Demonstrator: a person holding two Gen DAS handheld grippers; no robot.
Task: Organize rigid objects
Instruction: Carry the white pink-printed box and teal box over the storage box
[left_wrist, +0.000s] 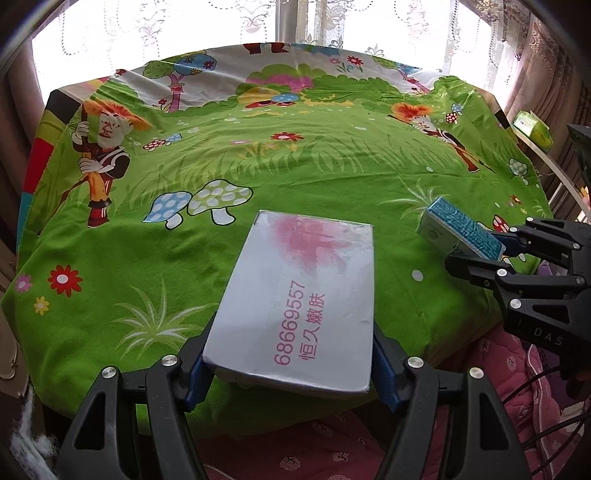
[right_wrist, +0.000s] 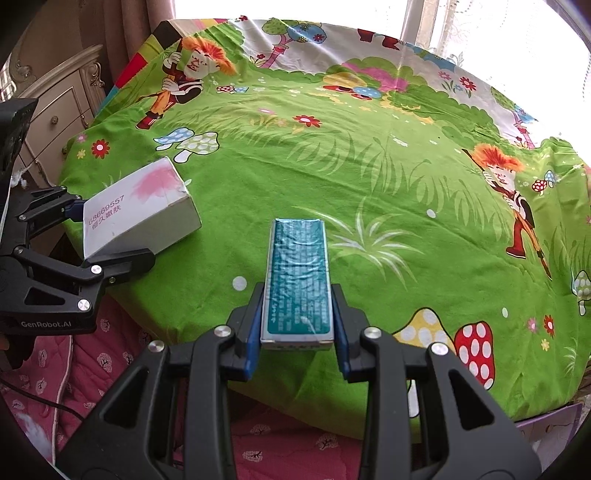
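Observation:
A wide white box (left_wrist: 299, 295) with a pink blotch and pink print juts forward over the near edge of the table, with my left gripper (left_wrist: 290, 373) shut on its near end. The right wrist view shows the same white box (right_wrist: 136, 210) at the left, held above the cloth by the left gripper (right_wrist: 107, 236). A narrow teal box (right_wrist: 297, 280) wrapped in shiny film is clamped between the blue pads of my right gripper (right_wrist: 297, 343), pointing away over the table. In the left wrist view that teal box (left_wrist: 461, 229) and the right gripper (left_wrist: 495, 251) sit at the right.
A green cartoon cloth (left_wrist: 295, 162) with mushrooms and flowers covers the table. Pink quilted fabric (right_wrist: 110, 369) lies below its near edge. A cream carved cabinet (right_wrist: 62, 107) stands at the left. A green packet (left_wrist: 532, 127) rests on a ledge at the right. Bright curtained windows stand behind.

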